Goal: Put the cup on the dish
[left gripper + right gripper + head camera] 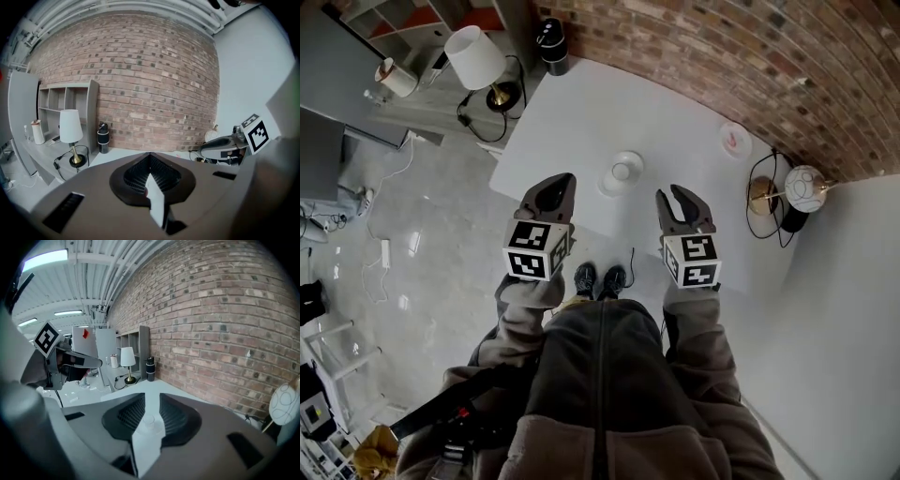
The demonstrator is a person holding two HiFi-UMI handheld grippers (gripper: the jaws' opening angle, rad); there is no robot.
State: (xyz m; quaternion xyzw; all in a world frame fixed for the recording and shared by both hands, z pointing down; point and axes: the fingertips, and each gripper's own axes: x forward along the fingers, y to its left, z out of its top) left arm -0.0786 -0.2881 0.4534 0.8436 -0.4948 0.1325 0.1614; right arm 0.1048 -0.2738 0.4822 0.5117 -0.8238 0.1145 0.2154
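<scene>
A small white cup (622,172) stands on a white dish (609,186) near the front middle of the white table (581,112). My left gripper (561,180) hovers to the dish's left, jaws shut and empty; in the left gripper view (150,154) its tips meet. To the dish's right, my right gripper (675,195) holds nothing. In the right gripper view (153,393) a narrow gap shows between its jaws. Through that gap the cup (148,420) is visible on the dish (140,428), farther out on the table and apart from the jaws.
A black bottle (551,45) stands at the table's far left corner. A small plate with a pink mark (734,141) lies at the far right. A white-shaded lamp (478,58) and a globe lamp (804,187) stand off the table. A brick wall (722,56) lies beyond.
</scene>
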